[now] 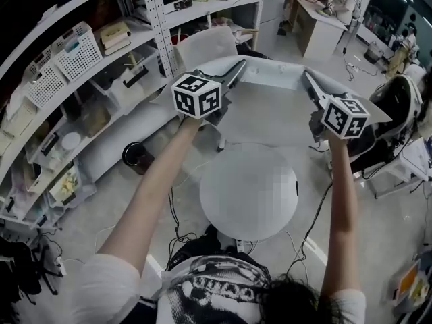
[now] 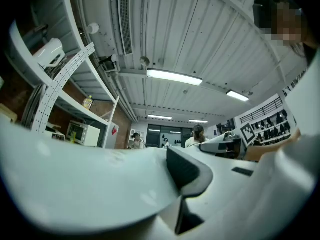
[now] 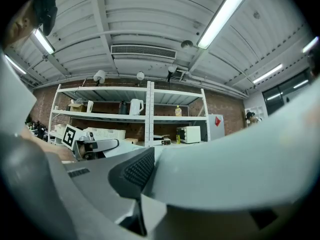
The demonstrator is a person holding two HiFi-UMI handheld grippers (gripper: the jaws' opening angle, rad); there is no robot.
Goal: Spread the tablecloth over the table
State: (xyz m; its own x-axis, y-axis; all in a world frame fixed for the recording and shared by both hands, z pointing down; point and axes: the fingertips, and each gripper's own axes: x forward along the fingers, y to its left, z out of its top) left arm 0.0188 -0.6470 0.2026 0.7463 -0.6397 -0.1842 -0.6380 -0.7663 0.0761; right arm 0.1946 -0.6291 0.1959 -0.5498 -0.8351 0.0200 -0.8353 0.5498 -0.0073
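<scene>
A pale tablecloth (image 1: 270, 110) hangs stretched in the air between my two grippers, above and beyond the round white table (image 1: 217, 214). My left gripper (image 1: 237, 67) is shut on the cloth's left edge, and my right gripper (image 1: 308, 78) is shut on its right edge. In the left gripper view the cloth (image 2: 85, 179) fills the lower left, pinched at the left gripper (image 2: 181, 196) beside the dark pad (image 2: 187, 173). In the right gripper view the cloth (image 3: 235, 164) folds over the right gripper (image 3: 145, 196) next to its ribbed pad (image 3: 137, 171). Each gripper view shows the other gripper across the cloth.
White metal shelves (image 1: 81, 66) with baskets and boxes run along the left. A white chair (image 1: 206, 46) stands behind the cloth, a black round object (image 1: 137, 157) lies on the floor, and a black chair (image 1: 395, 106) is at the right. Cables trail under the table.
</scene>
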